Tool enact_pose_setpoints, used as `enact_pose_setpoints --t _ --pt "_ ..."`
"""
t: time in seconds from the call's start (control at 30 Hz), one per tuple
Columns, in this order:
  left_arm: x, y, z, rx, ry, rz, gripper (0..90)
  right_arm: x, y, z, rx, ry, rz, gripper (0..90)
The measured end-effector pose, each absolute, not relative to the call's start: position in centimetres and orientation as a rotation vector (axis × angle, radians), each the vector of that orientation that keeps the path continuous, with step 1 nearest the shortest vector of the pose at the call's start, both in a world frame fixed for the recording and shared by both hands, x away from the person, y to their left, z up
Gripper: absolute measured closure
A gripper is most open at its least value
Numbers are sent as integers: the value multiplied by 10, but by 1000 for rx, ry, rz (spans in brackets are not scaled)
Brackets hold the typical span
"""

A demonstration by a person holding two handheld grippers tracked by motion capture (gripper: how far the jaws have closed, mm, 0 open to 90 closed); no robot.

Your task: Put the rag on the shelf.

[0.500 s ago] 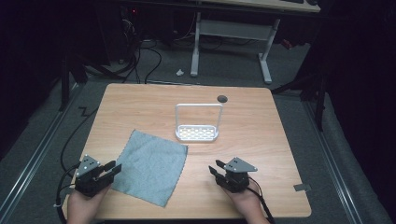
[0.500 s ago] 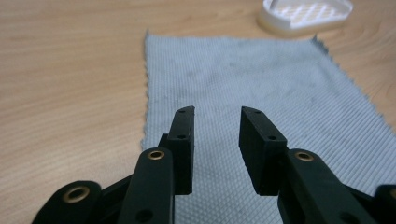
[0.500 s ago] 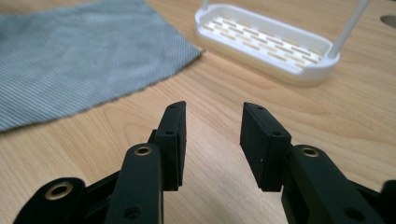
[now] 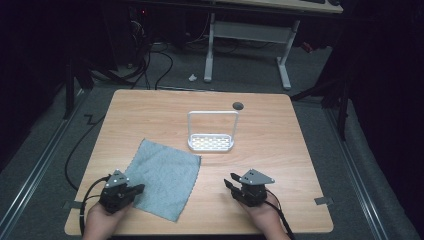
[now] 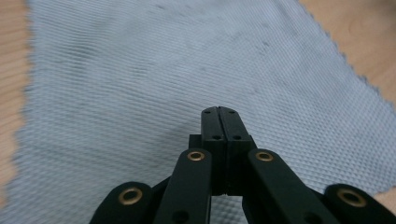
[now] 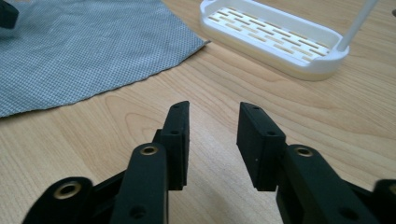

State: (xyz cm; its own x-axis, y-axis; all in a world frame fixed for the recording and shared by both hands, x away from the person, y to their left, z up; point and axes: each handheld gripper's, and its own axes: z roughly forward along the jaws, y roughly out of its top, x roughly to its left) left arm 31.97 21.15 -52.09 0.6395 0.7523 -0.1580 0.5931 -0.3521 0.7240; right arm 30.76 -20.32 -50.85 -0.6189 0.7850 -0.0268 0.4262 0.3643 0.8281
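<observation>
Lying flat at lower left of the high view: grey cloth (image 4: 162, 177), placed for gripping. Left gripper (image 4: 134, 190) closed, empty, poised at its edge. Right gripper (image 4: 229, 182) parted, empty, waiting near white rack (image 4: 211, 143).

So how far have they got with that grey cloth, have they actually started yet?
Barely started. The grey cloth lies flat and unfolded on the table. The left gripper hovers over it with jaws shut on nothing; the right gripper is open above bare wood. The white rack stands untouched. Grasping and handling the cloth all seems to lie ahead.
</observation>
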Motion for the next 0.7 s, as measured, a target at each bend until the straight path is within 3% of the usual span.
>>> enact_pose_setpoints --t 0.07,0.23,0.7 --pt "317 195 -523 2164 1002 271 899 307 -201 -508 1042 2220 1157 704" --pt "315 188 -524 2192 981 296 899 307 -196 -505 994 2257 1174 817" --pt "286 149 -524 2226 773 209 880 313 -157 -508 857 2368 1182 849"
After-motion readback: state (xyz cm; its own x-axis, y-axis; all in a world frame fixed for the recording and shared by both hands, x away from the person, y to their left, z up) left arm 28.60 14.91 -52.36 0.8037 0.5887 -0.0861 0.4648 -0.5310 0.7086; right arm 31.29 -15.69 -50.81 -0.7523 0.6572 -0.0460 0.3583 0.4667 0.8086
